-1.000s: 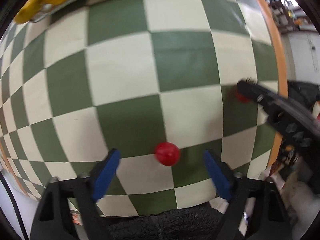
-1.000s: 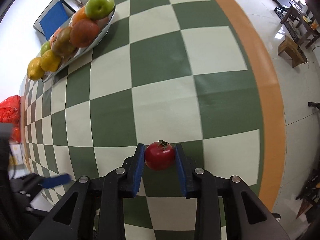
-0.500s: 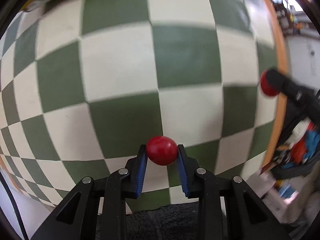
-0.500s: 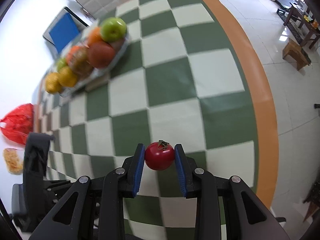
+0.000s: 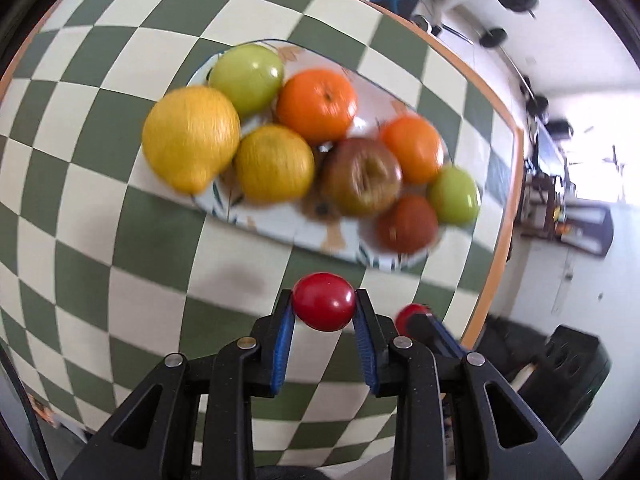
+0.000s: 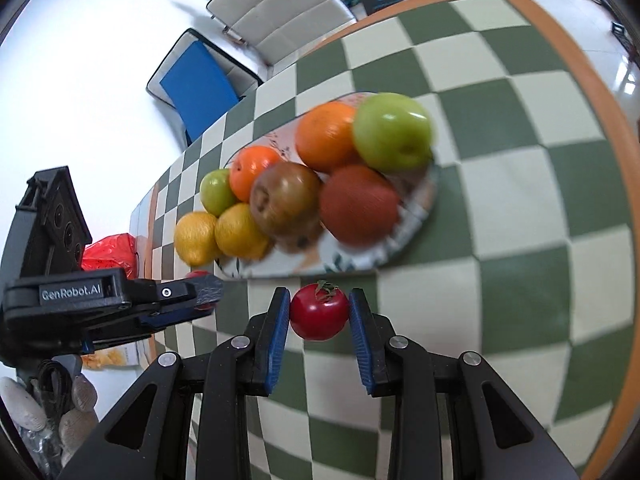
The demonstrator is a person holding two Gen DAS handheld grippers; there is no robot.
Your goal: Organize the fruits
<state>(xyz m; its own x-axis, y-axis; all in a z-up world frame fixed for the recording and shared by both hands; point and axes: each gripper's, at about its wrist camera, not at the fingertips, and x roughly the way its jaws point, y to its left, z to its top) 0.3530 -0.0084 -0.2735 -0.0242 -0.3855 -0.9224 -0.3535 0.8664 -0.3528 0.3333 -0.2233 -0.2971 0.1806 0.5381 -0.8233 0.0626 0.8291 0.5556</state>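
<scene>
Both tomato-holding grippers (image 5: 324,312) (image 6: 319,312) have reached the long platter (image 5: 280,228).

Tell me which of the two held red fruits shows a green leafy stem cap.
The small red tomato in the right tongs; green leaves sit on top. The smooth red round fruit in the left tongs shows none.

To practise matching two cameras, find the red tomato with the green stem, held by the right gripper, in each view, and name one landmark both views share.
Left wrist view: the tomato shows low and right of centre, mostly hidden behind the right gripper's finger.
Right wrist view: it sits low at centre, clamped in the right gripper.
Shared landmark: the fruit plate.
</scene>
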